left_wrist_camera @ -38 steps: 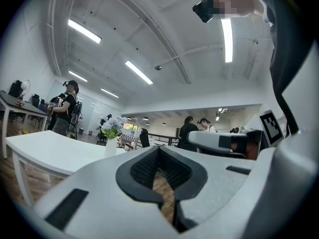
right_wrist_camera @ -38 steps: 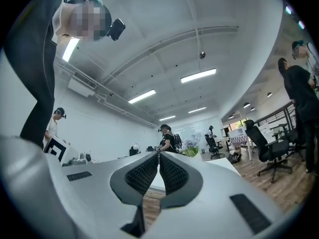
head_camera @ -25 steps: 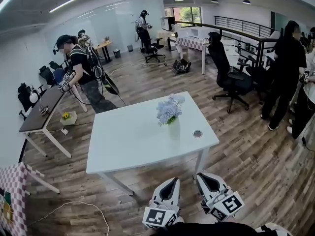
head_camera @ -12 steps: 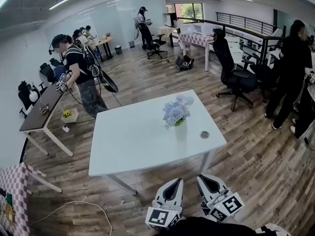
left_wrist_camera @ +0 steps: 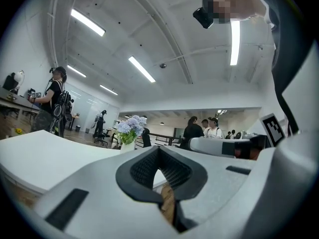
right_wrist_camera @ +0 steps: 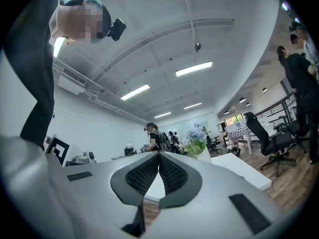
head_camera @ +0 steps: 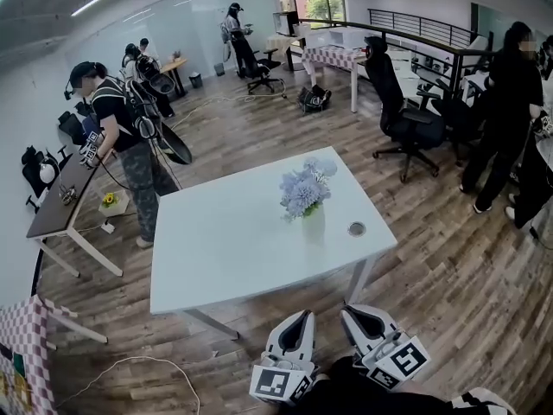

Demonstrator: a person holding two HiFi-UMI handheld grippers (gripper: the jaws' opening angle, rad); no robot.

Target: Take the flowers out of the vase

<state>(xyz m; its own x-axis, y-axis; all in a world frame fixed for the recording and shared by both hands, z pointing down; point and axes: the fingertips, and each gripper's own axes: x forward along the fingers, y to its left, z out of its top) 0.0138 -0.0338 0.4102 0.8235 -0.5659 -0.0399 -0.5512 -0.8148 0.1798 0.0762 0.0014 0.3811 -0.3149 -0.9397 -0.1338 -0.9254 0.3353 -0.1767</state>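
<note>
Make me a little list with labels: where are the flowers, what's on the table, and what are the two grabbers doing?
flowers: pale blue bunch, in the vase
vase: white, upright on the white table
also on table: small round thing right of the vase
left gripper: shut, empty, short of the table's near edge
right gripper: shut, empty, beside the left one
task: not started yet
</note>
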